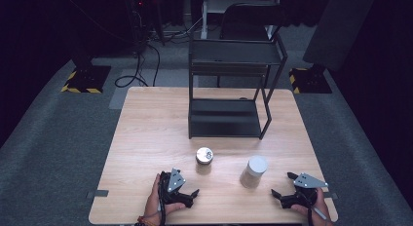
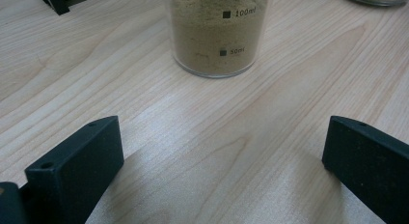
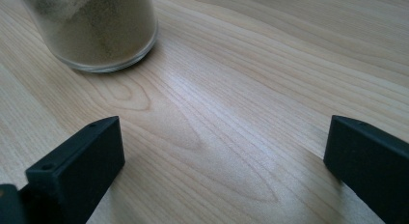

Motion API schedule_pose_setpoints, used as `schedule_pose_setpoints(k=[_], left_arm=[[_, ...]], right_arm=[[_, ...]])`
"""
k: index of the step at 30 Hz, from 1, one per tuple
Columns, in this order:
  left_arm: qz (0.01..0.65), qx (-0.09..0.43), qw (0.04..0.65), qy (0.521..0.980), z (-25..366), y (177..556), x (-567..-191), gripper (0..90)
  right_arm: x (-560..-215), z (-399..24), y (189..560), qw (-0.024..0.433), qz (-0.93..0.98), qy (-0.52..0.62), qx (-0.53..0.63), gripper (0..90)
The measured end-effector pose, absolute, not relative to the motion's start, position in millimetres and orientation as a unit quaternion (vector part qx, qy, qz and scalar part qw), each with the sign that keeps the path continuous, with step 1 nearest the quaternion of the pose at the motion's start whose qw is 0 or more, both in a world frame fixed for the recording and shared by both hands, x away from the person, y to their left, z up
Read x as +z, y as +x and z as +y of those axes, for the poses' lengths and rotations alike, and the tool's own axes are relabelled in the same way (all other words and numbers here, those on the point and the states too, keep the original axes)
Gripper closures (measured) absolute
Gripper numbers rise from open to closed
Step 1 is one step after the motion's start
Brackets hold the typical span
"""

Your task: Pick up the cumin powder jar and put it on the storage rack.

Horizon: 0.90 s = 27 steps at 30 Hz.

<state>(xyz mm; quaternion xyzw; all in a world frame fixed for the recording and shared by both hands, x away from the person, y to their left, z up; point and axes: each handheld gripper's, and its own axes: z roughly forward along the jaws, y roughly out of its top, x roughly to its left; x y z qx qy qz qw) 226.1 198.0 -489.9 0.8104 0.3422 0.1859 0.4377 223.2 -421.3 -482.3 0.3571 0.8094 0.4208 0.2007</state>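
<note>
While both rest on the surface (image 1: pixel 146 138), each tool stands released — nothing between the jaws. Ahead of the left tool (image 1: pixel 187 193) sits a metal-lidded jar (image 1: pixel 204 159) (sandy powder inside); beside the right tool (image 1: pixel 283 185), a white-lidded jar (image 1: pixel 253 172).

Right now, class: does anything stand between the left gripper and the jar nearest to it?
Nothing visible does. The left gripper has open jaws, and only bare table lies between them and the jar of tan powder.

I'm working in a lab-style recording studio: black curtains (image 1: pixel 29 50), hazard-taped stand bases (image 1: pixel 84 80), floor cables (image 1: pixel 141 65), grey carpet (image 1: pixel 53 138), one lit wooden table (image 1: pixel 146 138).
</note>
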Motion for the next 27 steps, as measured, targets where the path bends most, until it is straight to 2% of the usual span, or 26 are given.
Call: schedule_pose_setpoints(k=[23,27], left_arm=[[0.356,0.191,0.426,0.81,189.0,227.2,-483.0,1.3],[0.369,0.19,0.439,0.797,189.2,227.5,-480.2,1.3]], right_arm=[[-482.2,-421.6,223.4,0.2,0.81,0.357,0.421,0.1],[-482.2,-421.6,223.3,0.2,0.81,0.357,0.421,0.1]])
